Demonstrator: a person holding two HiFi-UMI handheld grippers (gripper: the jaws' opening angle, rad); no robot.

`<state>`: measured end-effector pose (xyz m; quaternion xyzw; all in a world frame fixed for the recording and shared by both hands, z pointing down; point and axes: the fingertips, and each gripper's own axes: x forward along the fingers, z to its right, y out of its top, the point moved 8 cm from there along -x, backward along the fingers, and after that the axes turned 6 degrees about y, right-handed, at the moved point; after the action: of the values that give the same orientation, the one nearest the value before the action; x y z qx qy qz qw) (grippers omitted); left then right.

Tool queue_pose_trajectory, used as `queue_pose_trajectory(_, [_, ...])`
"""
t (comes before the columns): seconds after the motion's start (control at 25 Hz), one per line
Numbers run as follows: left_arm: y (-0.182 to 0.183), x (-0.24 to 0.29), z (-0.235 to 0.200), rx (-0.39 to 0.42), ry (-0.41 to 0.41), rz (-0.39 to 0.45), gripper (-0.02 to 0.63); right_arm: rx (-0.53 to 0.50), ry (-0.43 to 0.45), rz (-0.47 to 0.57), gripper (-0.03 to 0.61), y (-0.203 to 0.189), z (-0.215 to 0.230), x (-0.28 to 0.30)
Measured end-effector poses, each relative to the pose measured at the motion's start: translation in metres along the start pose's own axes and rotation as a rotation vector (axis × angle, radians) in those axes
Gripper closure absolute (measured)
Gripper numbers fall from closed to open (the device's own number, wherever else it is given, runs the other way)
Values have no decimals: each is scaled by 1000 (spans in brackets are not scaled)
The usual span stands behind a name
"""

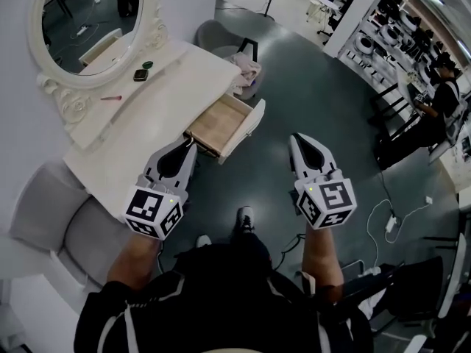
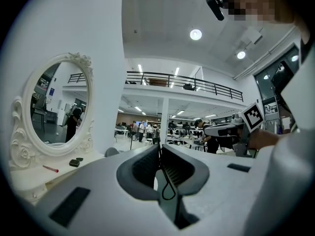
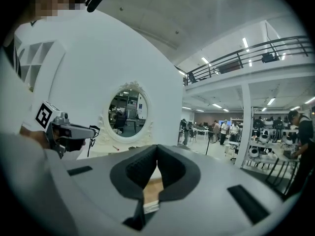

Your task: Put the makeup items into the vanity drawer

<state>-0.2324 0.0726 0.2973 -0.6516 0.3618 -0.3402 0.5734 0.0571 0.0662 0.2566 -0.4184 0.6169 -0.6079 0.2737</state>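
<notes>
The left gripper (image 1: 190,147) and right gripper (image 1: 296,138) are closed on nothing. The open drawer (image 1: 221,127), at 12 o'clock, is shown whole only by the head view.

No legible text, label, brand, number or sign found in any view. Only printed marks noted: black-and-white square code patterns on the cube of the left gripper (image 1: 189,145) and on the cube of the right gripper (image 1: 297,138). Same patterns seen again from the two gripper views. No letters or digits in them. Print on goods on the shelves (image 1: 383,43) at far right too small to read.
</notes>
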Motion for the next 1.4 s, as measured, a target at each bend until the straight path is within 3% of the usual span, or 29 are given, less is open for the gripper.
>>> queue_pose_trajectory(0.72, [25, 141, -6, 53, 176, 8, 589, -18, 133, 103, 574, 16, 148, 113])
queue_pose_trajectory(0.96, [29, 194, -4, 58, 221, 3, 589, -55, 187, 103, 574, 17, 196, 143])
queue_pose_trajectory(1.4, [29, 266, 10, 73, 272, -2, 589, -27, 271, 152, 574, 14, 270, 182])
